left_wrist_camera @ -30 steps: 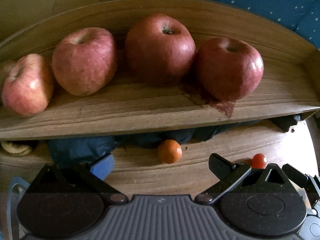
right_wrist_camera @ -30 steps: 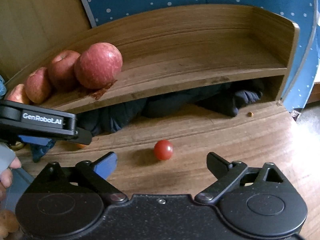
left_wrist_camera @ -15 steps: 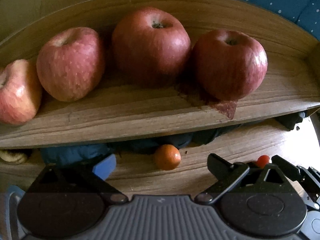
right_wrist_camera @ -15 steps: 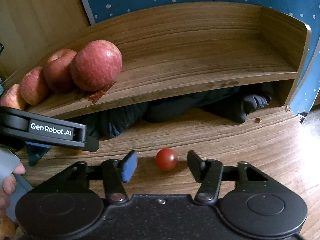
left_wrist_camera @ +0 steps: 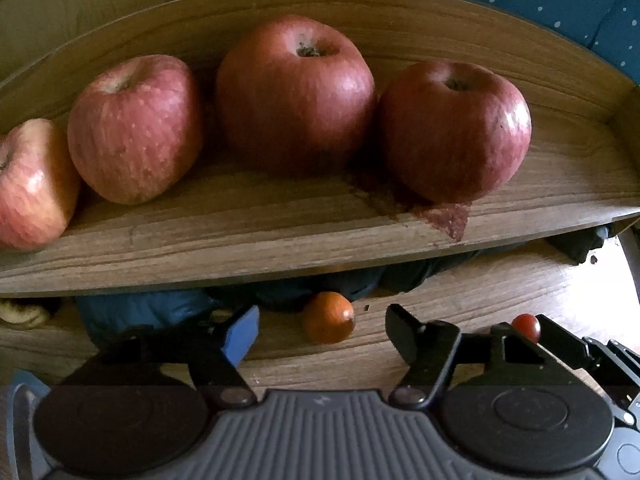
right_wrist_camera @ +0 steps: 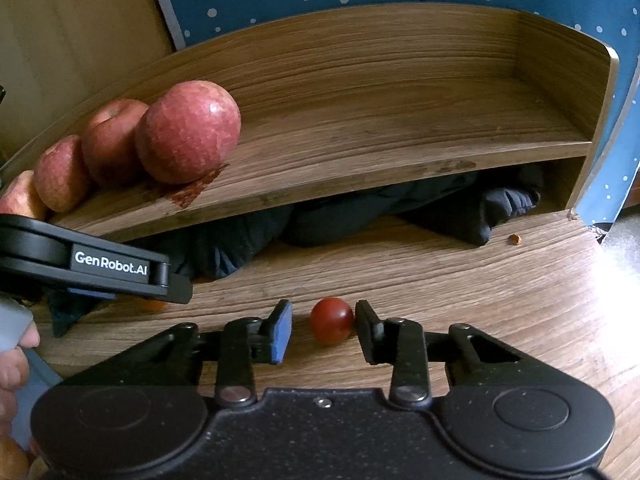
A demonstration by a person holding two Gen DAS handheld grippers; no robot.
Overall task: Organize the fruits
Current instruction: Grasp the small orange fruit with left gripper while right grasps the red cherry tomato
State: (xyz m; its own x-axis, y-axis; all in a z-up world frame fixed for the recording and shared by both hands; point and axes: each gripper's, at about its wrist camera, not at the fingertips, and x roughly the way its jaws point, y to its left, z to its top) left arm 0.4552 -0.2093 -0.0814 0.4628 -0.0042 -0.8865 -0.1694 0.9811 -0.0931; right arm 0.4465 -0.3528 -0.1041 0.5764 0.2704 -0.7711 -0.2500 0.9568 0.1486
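Right gripper (right_wrist_camera: 323, 330) fingers parted around cherry tomato (right_wrist_camera: 332, 320), right pad touching it, left pad apart; uneven closure could roll or squash it. Left gripper (left_wrist_camera: 320, 330) released, small orange fruit (left_wrist_camera: 328, 317) just ahead between fingers. Only left view shows all four apples (left_wrist_camera: 295, 94) frontally; right view shows shelf's (right_wrist_camera: 400, 152) bare end.

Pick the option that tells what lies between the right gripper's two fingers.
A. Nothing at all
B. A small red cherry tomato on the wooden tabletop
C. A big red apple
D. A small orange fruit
B: in the right wrist view the small red cherry tomato sits on the wooden tabletop inside the right gripper, close against the black finger, with a gap left to the blue-padded one.
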